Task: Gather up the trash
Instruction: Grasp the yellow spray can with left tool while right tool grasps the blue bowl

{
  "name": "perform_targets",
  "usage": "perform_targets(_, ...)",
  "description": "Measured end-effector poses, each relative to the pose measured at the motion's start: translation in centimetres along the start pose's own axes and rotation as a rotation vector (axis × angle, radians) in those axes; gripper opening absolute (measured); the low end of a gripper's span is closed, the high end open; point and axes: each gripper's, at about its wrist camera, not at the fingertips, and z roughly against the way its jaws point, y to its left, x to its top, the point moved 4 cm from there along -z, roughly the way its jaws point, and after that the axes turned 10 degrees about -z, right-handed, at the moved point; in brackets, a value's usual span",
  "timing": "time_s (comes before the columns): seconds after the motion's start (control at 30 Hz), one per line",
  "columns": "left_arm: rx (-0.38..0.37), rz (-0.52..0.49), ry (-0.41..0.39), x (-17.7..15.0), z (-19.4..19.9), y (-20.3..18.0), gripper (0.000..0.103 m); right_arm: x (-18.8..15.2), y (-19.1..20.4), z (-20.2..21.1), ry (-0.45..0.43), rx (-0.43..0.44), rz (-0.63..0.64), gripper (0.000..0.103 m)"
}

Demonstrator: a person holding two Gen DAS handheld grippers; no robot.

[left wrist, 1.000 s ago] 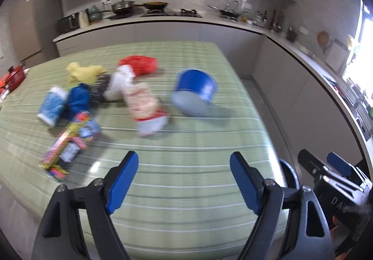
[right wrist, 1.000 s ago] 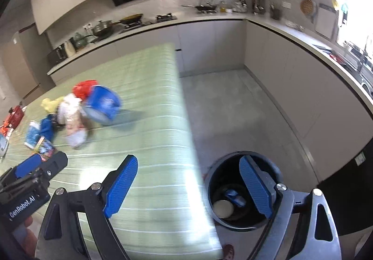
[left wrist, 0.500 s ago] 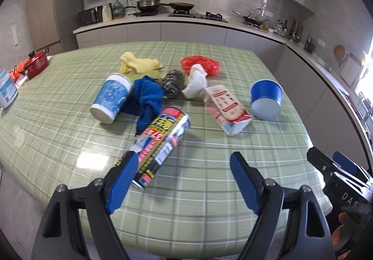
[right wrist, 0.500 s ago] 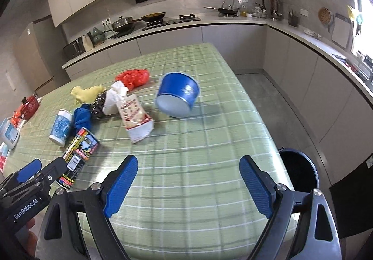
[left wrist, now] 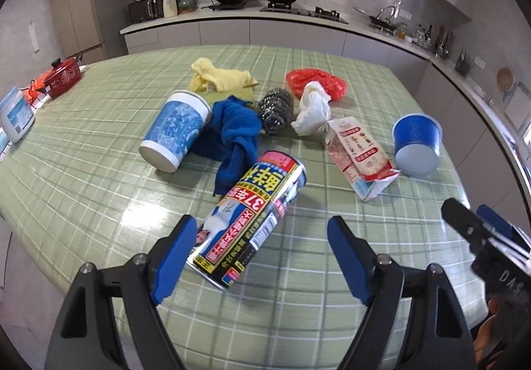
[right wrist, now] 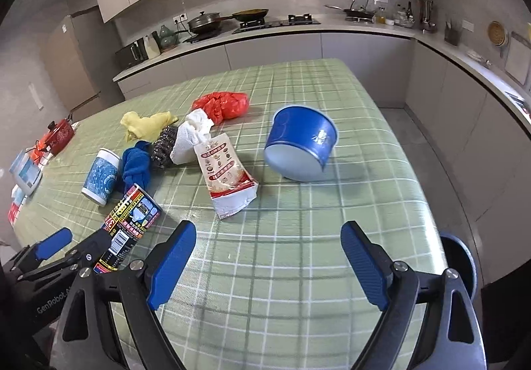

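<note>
left claw (left wrist: 260, 257): jaws spread wide, nothing held, poised over near end of printed yellow-black cylindrical can (left wrist: 252, 219) lying on green checked surface (left wrist: 99, 171) | right claw (right wrist: 267, 265): jaws apart, empty | blue paper bowl (right wrist: 300, 146) on its side, well right of can | torn white-red carton (right wrist: 227, 179) between can and bowl

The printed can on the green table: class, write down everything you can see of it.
The can is a tall cylinder, seemingly metal, wrapped in a busy label of black, yellow, red and white with large Chinese characters and a barcode. It lies on its side on the tablecloth, slanting from the near edge toward the blue cloth, which seems to meet its far end. Its near end sits beside the left finger of the open left gripper, not gripped.
</note>
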Motion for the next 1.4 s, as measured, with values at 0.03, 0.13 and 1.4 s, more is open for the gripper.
perform_targets(0.03, 0.005, -0.01, 0.007, 0.0, -0.4, 0.1, 0.082, 0.0, 0.0, -0.3, 0.004, 0.004, -0.005, 0.091)
perform_targets(0.13, -0.003, -0.026, 0.024, 0.0, -1.4, 0.3, 0.082, 0.2, 0.4, -0.9, 0.007, -0.004, -0.006, 0.091)
perform_targets(1.4, -0.324, -0.242, -0.055, 1.7, -2.3, 1.2, 0.054, -1.9, 3.3, -0.3, -0.08, -0.219, -0.206, 0.091)
